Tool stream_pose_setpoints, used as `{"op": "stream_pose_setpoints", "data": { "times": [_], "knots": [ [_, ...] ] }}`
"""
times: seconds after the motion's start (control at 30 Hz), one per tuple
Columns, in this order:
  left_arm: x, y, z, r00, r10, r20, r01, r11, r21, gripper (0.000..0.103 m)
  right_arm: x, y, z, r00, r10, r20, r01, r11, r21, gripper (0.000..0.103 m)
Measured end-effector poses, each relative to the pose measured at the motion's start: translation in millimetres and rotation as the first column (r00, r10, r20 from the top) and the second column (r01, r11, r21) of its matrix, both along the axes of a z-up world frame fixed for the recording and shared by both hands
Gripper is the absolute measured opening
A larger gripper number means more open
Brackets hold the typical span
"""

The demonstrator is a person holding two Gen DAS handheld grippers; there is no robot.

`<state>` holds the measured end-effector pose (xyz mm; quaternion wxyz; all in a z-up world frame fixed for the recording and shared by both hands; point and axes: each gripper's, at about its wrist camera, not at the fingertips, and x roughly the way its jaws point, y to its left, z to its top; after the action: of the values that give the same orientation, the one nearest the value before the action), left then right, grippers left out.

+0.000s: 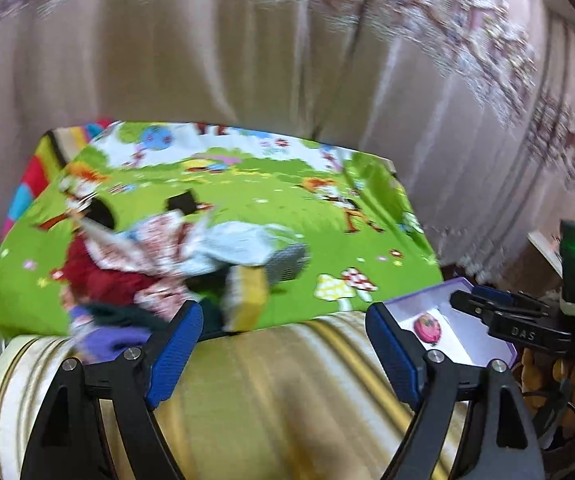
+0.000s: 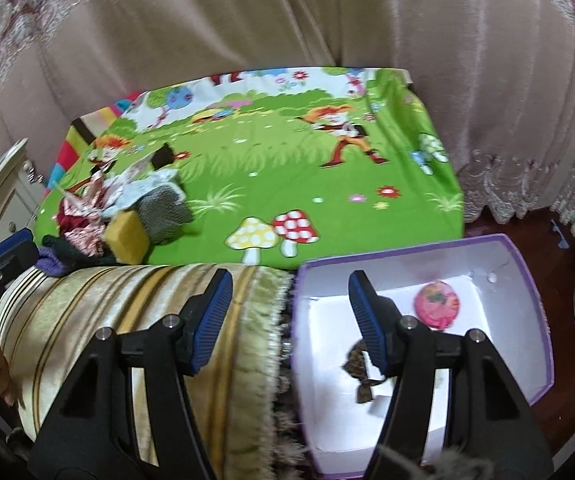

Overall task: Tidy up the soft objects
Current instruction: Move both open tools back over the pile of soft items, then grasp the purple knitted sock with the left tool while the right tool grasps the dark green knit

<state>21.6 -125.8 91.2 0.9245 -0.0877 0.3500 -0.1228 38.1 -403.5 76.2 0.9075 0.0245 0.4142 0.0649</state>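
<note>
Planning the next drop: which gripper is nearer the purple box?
Right. The right gripper hangs at the purple box, one finger over its floor; the left gripper sits over the striped cushion beside it.

left wrist: faces green sheet, left | right wrist: over purple box | shared: sheet, box, curtain

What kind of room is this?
Probably a bedroom or living room at home: long draped curtains behind, a cartoon-print sheet over a bed or couch, and a striped fringed cushion in front.

jumbled soft-item heap beside box
</note>
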Motion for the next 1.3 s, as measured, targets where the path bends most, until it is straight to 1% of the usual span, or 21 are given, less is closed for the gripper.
{"op": "stream_pose_setpoints", "data": {
  "times": [0.13,0.3,0.53,0.63,0.8,0.83,0.9,1.07,1.13,1.2,1.23,1.3],
  "knots": [
    [-1,37,-8,0.997,0.068,-0.04,-0.07,0.996,-0.047,0.084,5,22,-2,0.998,0.055,-0.008,-0.055,0.999,-0.002,0.064],
    [-2,70,-17,0.987,0.139,-0.079,-0.145,0.987,-0.072,0.084,9,50,-2,0.992,0.124,-0.017,-0.124,0.992,-0.002,0.064],
    [3,100,-32,0.969,0.189,-0.159,-0.209,0.971,-0.119,0.084,16,94,-4,0.973,0.231,-0.024,-0.231,0.973,-0.001,0.064],
    [5,113,-40,0.959,0.205,-0.198,-0.239,0.957,-0.167,0.082,17,112,-4,0.961,0.277,-0.025,-0.277,0.961,-0.009,0.064],
    [12,131,-54,0.938,0.207,-0.277,-0.28,0.925,-0.255,0.075,19,145,-4,0.929,0.37,-0.024,-0.37,0.929,-0.017,0.064],
    [14,136,-59,0.93,0.205,-0.303,-0.293,0.914,-0.281,0.074,19,149,-4,0.924,0.382,-0.025,-0.383,0.924,-0.019,0.064],
    [16,142,-65,0.92,0.206,-0.334,-0.314,0.898,-0.309,0.071,21,162,-7,0.91,0.413,-0.034,-0.414,0.91,-0.028,0.064],
    [24,150,-69,0.914,0.194,-0.357,-0.325,0.876,-0.357,0.071,24,191,-16,0.869,0.491,-0.059,-0.493,0.869,-0.04,0.064],
    [28,153,-71,0.911,0.187,-0.367,-0.326,0.871,-0.367,0.071,26,201,-21,0.85,0.522,-0.071,-0.525,0.85,-0.039,0.064],
    [32,153,-75,0.907,0.178,-0.381,-0.323,0.875,-0.359,0.07,28,210,-26,0.832,0.548,-0.088,-0.552,0.833,-0.03,0.064],
    [35,152,-77,0.906,0.17,-0.388,-0.316,0.882,-0.351,0.07,30,214,-29,0.824,0.558,-0.095,-0.563,0.826,-0.028,0.064],
    [39,151,-79,0.905,0.158,-0.394,-0.306,0.886,-0.348,0.07,33,221,-34,0.815,0.568,-0.112,-0.574,0.818,-0.032,0.064]
  ]
}}
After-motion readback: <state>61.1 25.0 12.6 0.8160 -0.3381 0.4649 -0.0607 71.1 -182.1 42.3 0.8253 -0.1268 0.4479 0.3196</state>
